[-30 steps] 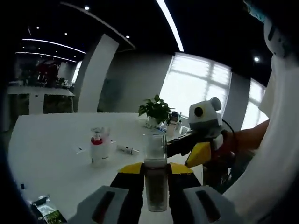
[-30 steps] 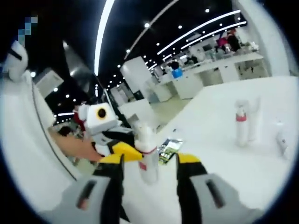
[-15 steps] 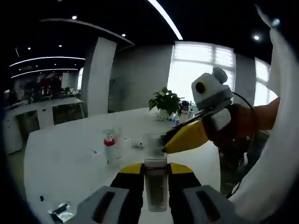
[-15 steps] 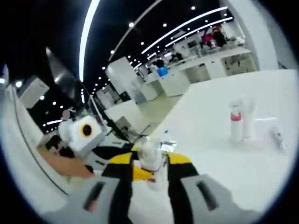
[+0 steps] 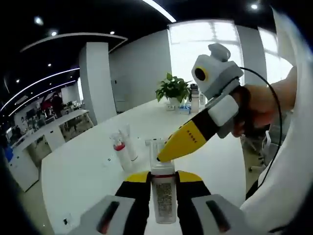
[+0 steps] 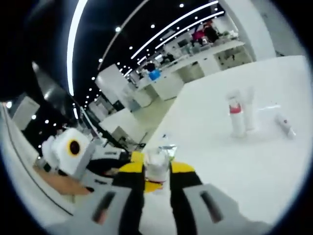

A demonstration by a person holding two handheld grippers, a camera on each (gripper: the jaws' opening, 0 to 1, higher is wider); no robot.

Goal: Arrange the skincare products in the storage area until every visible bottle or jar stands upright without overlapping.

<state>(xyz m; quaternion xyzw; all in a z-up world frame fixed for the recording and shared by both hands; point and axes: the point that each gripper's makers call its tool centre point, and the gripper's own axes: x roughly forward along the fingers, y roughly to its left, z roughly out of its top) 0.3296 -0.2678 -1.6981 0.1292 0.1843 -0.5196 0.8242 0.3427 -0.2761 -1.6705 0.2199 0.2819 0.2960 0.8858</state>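
Skincare bottles sit on a broad white table (image 5: 88,171), the largest thing in sight. A potted plant (image 5: 172,89) stands at its far edge, beside some small items too blurred to name. Near the table's middle, a red-collared bottle (image 5: 120,152) stands just beside a clear one (image 5: 128,141); contents cannot be made out. A small tube (image 6: 283,125) lies flat nearby. The left gripper (image 5: 163,188) is closed on a labelled bottle with a clear cap (image 5: 163,193), held upright above the table. The right gripper (image 6: 156,172) has its jaws nearly together around that bottle's cap (image 6: 156,164); whether they grip it I cannot tell.
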